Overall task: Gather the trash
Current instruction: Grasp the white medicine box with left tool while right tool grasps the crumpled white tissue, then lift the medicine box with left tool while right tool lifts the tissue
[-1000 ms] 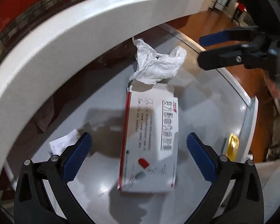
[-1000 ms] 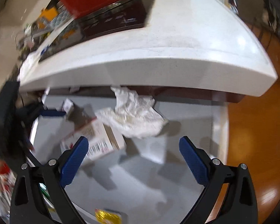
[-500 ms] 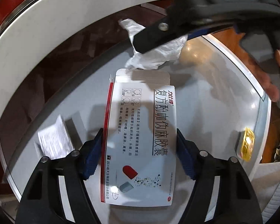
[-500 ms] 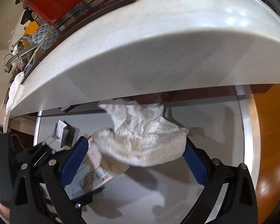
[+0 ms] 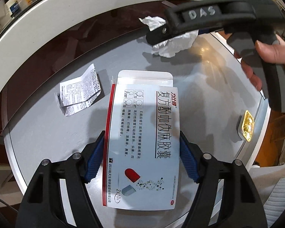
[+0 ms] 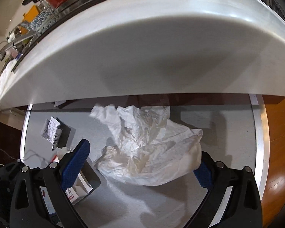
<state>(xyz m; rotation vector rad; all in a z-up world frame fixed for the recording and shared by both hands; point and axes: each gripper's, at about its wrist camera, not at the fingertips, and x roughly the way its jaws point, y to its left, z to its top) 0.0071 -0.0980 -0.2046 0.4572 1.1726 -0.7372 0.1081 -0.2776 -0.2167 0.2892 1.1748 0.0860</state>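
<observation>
Two blue pads (image 5: pixel 94 157) of left gripper (image 5: pixel 142 159) pinch the box (image 5: pixel 144 142) by its long edges, over grey worktop (image 5: pixel 47 133); leaflet (image 5: pixel 79 91) left, gold wrapper (image 5: pixel 248 125) right. Right wrist: right gripper (image 6: pixel 140 163) spread wide, straddling crumpled tissue (image 6: pixel 150 148) on worktop; pads apparently not clamped.

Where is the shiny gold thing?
In the left wrist view the gold wrapper lies at the table's right edge, right of the medicine box that the left claw grips.
</observation>
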